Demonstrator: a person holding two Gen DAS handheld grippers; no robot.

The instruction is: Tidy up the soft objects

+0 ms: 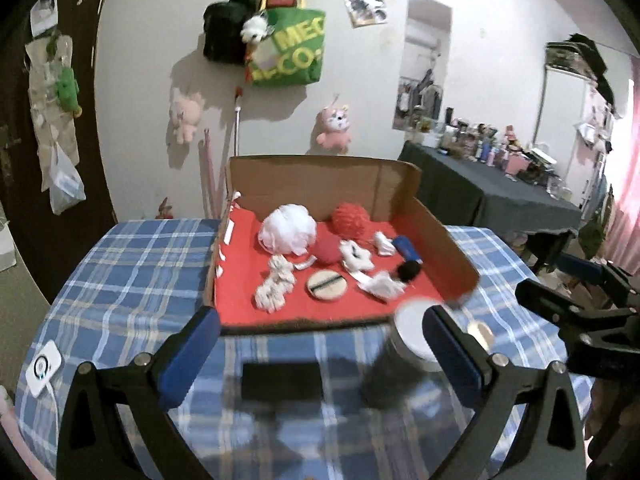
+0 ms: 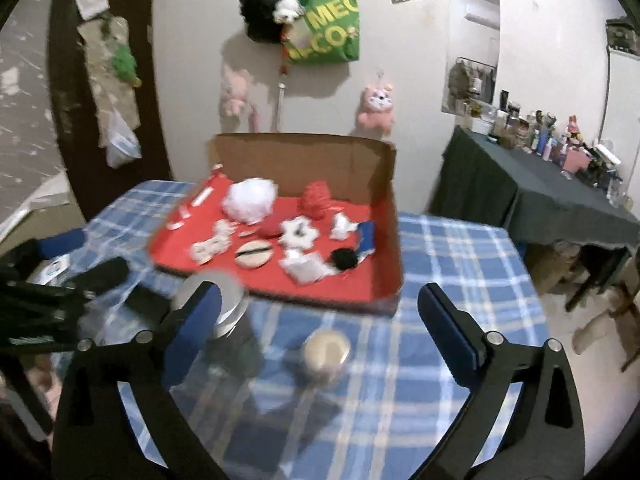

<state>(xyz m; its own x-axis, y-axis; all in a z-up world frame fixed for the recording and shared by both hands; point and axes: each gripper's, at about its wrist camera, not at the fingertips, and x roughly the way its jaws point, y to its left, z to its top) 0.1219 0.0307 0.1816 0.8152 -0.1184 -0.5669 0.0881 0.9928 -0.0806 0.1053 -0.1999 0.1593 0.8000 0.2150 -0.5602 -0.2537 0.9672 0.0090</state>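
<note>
An open cardboard box (image 1: 320, 176) (image 2: 300, 160) lined in red sits on the plaid table. It holds a white mesh puff (image 1: 288, 230) (image 2: 250, 200), a red puff (image 1: 351, 220) (image 2: 316, 198), a red ball (image 1: 328, 250), white scrunchies (image 1: 276, 284), a round tan pad (image 1: 327, 286) (image 2: 255, 255), a black pompom (image 1: 409, 272) (image 2: 344, 259) and a blue item (image 1: 406, 250). My left gripper (image 1: 320, 340) hovers open in front of the box, holding nothing. My right gripper (image 2: 320, 320) is open too, above the table near the box's front right corner.
A black flat object (image 1: 282, 380), a pale-lidded container (image 1: 412, 332) (image 2: 216, 304) and a small tan-lidded jar (image 2: 326, 354) stand on the plaid cloth before the box. A white device (image 1: 44, 368) lies at the left. A dark-draped side table (image 1: 500, 200) crowded with bottles stands to the right.
</note>
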